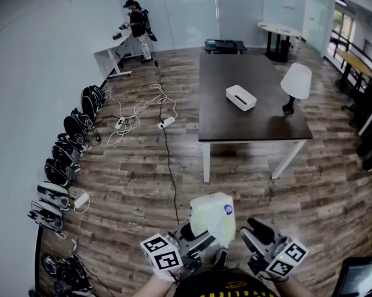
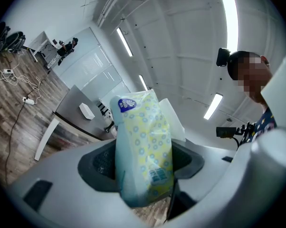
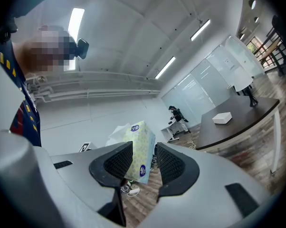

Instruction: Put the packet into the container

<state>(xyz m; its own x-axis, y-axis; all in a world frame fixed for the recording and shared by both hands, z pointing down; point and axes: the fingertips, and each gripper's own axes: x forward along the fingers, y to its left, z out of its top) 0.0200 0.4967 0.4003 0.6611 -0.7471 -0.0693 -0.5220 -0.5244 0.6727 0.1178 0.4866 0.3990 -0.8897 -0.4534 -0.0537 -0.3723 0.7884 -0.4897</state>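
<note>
You are holding packet (image 1: 214, 218) on near side of dark table (image 1: 260, 125), well apart from it, over wooden floor (image 1: 130, 178). White container (image 1: 241, 97) is sitting on table top. Your left gripper (image 1: 198, 239) is clamping lower part of packet, packet standing upright between its pads. Your right gripper (image 1: 253, 229) is hanging just beside packet, jaws partly apart, gripping nothing.

Left gripper (image 2: 145, 167) clamps packet (image 2: 143, 137); right gripper (image 3: 144, 161) fingers (image 3: 170, 166) apart, seemingly empty.
</note>
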